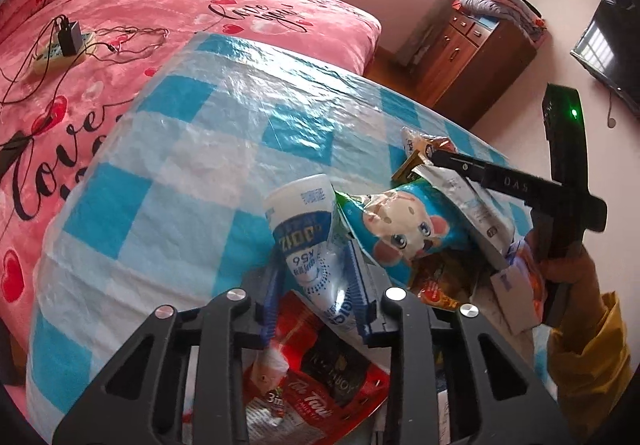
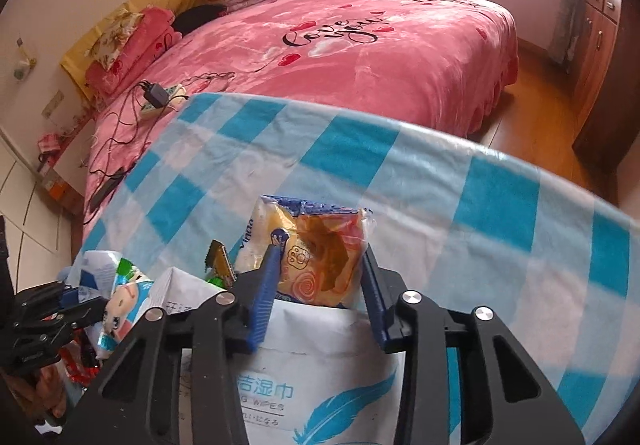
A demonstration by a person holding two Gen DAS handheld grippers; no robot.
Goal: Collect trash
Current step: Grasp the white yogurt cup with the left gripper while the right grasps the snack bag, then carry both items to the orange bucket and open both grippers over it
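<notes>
- The checked tablecloth (image 1: 192,149) carried your trash pile at its 5 o'clock edge.
- Your right gripper (image 2: 320,277) clamped the orange snack packet (image 2: 320,245): light, crinkly, slippery; I'd pinch mid-body.
- Your left gripper (image 1: 316,285) had narrowed on the white-and-blue pouch (image 1: 308,241): soft, collapsible.

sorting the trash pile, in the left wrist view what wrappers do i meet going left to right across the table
white and blue pouch → cartoon mouse snack bag → white wipes pack
</notes>
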